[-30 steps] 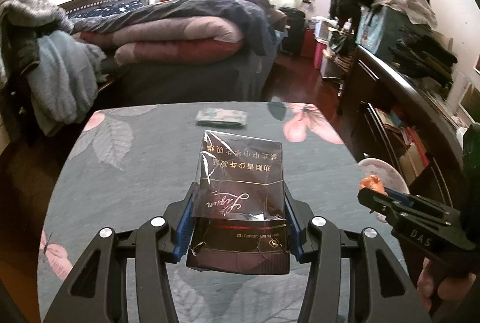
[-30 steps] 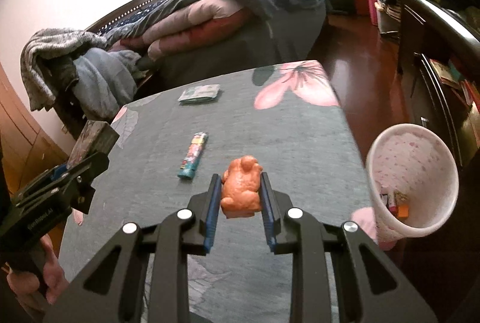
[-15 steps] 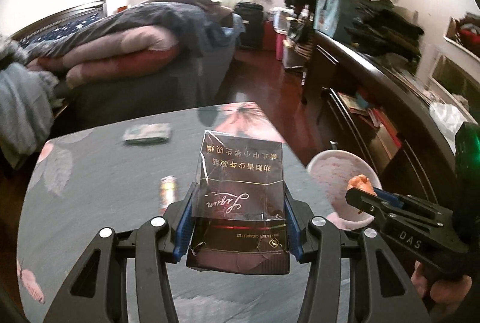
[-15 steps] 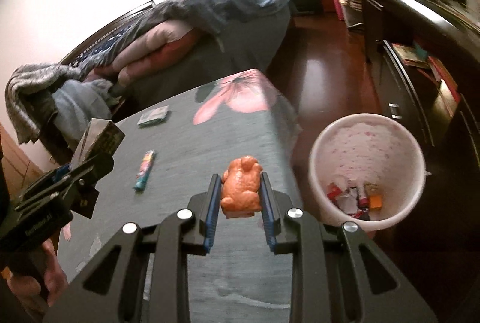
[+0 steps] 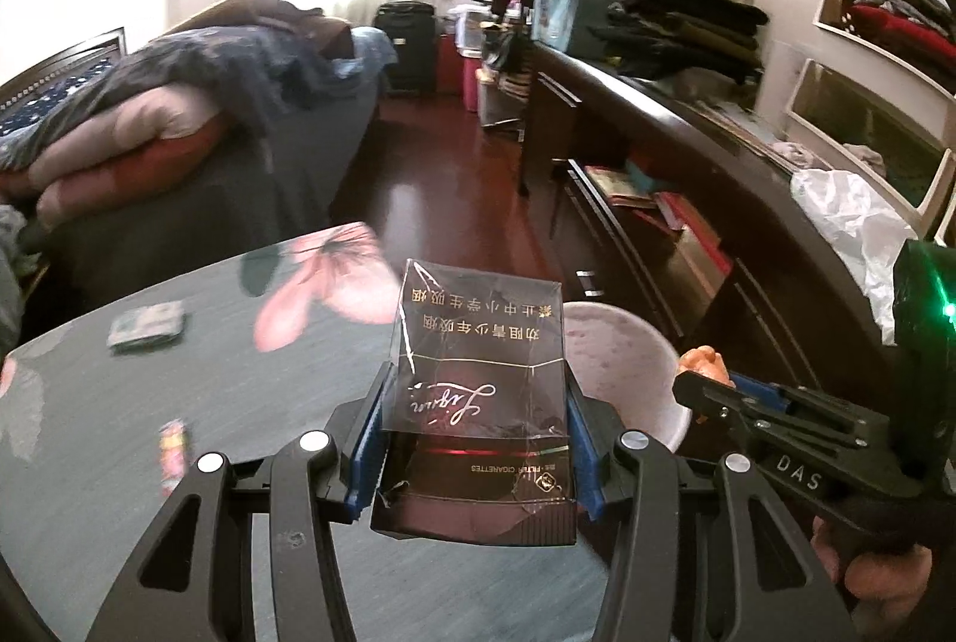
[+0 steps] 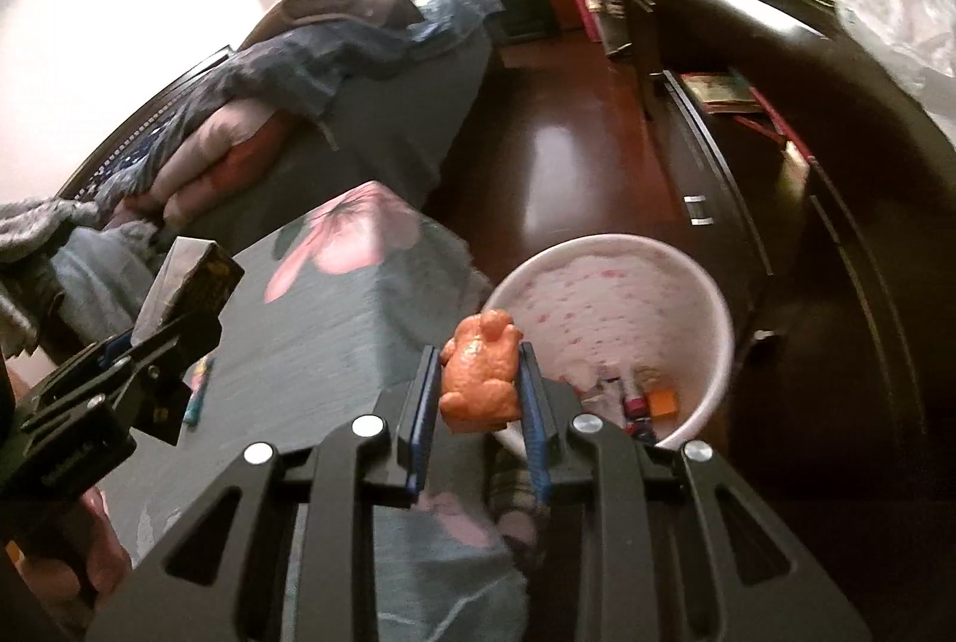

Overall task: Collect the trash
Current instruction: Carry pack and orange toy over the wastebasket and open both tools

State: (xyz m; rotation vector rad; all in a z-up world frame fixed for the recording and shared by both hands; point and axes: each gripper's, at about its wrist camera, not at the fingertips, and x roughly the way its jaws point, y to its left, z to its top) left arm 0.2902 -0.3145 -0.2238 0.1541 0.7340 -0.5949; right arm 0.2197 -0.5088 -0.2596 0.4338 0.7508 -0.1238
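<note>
The left gripper (image 5: 475, 439) has its blue-padded fingers (image 5: 367, 433) closed on both sides of a dark cigarette pack (image 5: 478, 391) wrapped in torn cellophane, lid end up; the pack's bulk hides the near side of the waste bin (image 5: 621, 361) at 1 o'clock behind it. The right gripper (image 6: 475, 391) pinches a small orange figurine (image 6: 481, 373) between its pads, held over the near rim of the same pink-speckled bin (image 6: 711, 295), which stands on the floor off the table's right edge. In the bin, at 4 o'clock from the figurine, lie a few wrappers too small to identify. On the floral tablecloth (image 5: 179, 403), a colourful stick-shaped wrapper (image 5: 173, 451) lies at 9 o'clock from the pack, blurred, and a folded greenish packet (image 5: 146, 325) at 10 o'clock, its print unreadable. In the right wrist view the left gripper (image 6: 179, 307) partly covers the stick wrapper (image 6: 200, 391).
</note>
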